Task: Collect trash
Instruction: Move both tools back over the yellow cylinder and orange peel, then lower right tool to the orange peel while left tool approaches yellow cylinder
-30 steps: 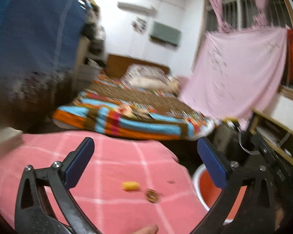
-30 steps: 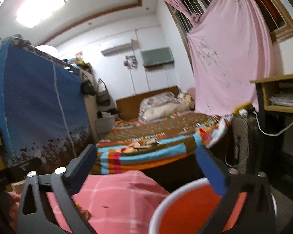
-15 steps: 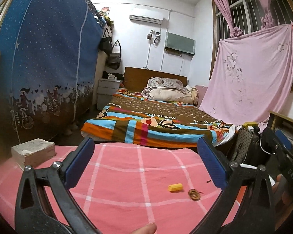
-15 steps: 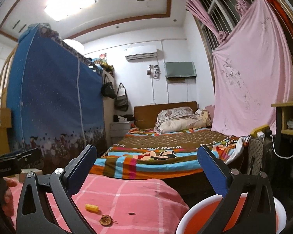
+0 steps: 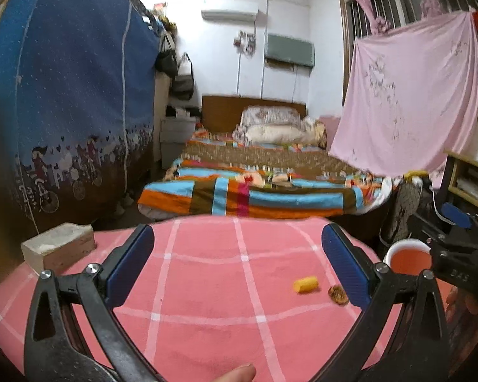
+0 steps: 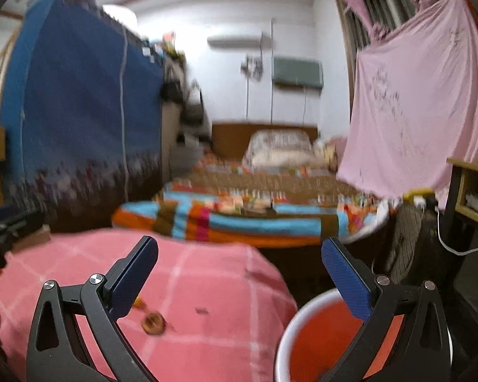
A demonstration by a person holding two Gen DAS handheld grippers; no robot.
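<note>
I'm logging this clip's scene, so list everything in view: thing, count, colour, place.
yellow piece: 1, yellow, on the cloth, right of centre
brown scrap: 1, brown, just right of the yellow piece
bucket: 1, white rim, orange inside, off the cloth's right edge
block: 1, pale grey-tan, cloth's far left
checked cloth: 1, pink with white lines, foreground
bed: 1, striped multicolour cover, behind
pink sheet: 1, hanging at the window, right
left gripper: open, empty, over the cloth
right gripper: open, empty, between cloth and bucket
</note>
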